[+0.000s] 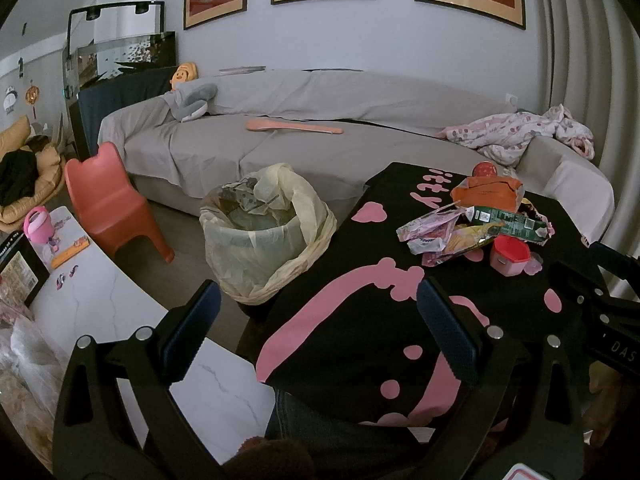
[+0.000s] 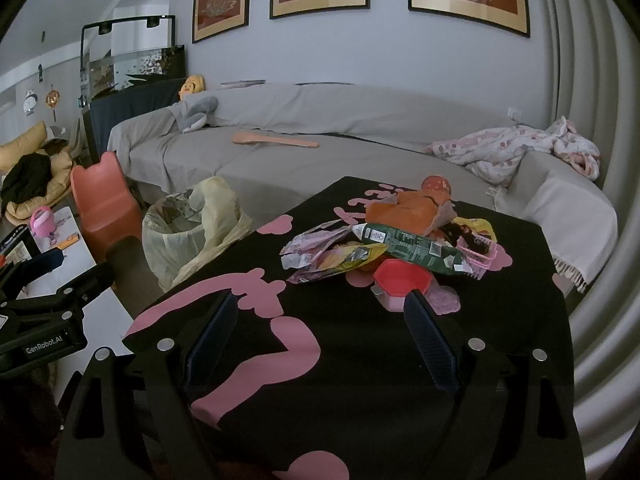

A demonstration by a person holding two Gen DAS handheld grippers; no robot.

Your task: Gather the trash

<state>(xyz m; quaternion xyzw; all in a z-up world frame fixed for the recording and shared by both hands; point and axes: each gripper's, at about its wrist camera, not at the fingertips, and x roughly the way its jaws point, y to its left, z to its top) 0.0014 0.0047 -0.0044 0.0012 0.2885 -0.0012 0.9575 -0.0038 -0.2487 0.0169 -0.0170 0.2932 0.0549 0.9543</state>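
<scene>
Little of the task appears to be done. Some crumpled wrappers can be seen inside the lined bin [image 1: 264,236], which stands on the floor between the grey sofa [image 1: 320,136] and the black-and-pink covered surface [image 2: 360,360], just beside the surface's left edge. The main trash pile [image 2: 396,240] is left on the far part of that surface, untouched by either tool, so most of the collecting is judged to remain.

The left tongs [image 1: 320,328] are held apart and empty, low over the near left corner of the surface, pointed between the bin and the pile. The right tongs [image 2: 324,336] are likewise spread wide with nothing between them, aimed at the pile and stopped near its front edge.

The pile is made up of loose, overlapping packaging: a long green wrapper [image 2: 412,250] laid across the top, a crumpled pink-and-silver foil packet [image 2: 312,246] at the left, a yellow packet partly beneath it, and an orange bag [image 2: 404,210] behind with a round red item at its back. A small red-lidded pink tub [image 2: 400,282] sits at the front, nearest the right tongs. A pink basket [image 2: 480,256] is tucked under the right side; whether it counts as trash cannot be told. The wrappers look light and crushable.
</scene>
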